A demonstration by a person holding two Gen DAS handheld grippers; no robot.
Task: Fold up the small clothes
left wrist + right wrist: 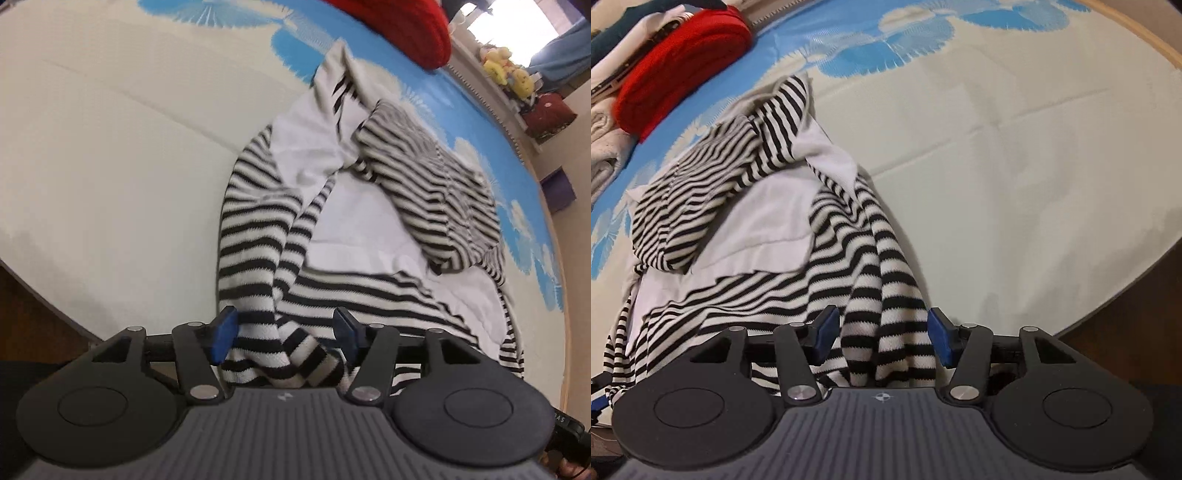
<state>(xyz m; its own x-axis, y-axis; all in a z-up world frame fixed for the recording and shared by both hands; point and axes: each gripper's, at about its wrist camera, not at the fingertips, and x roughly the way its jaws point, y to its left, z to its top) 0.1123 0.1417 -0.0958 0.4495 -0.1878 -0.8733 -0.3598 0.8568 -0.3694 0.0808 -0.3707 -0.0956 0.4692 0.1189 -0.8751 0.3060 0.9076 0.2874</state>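
Note:
A black-and-white striped garment with white panels (369,206) lies crumpled on a cream and blue mat (110,147). It also shows in the right wrist view (746,206). My left gripper (286,332) is open, its blue pads (225,334) wide apart, with a bunched striped edge of the garment lying between them. My right gripper (882,334) is open too, blue pads (942,339) apart, with another striped fold of the garment hanging between them. Neither pair of pads presses the cloth.
A folded red garment (683,62) lies on a stack of folded clothes (605,140) at the mat's far side. Plush toys (506,70) sit on a ledge beyond. The mat's edge and dark floor (1126,332) lie close to the right gripper.

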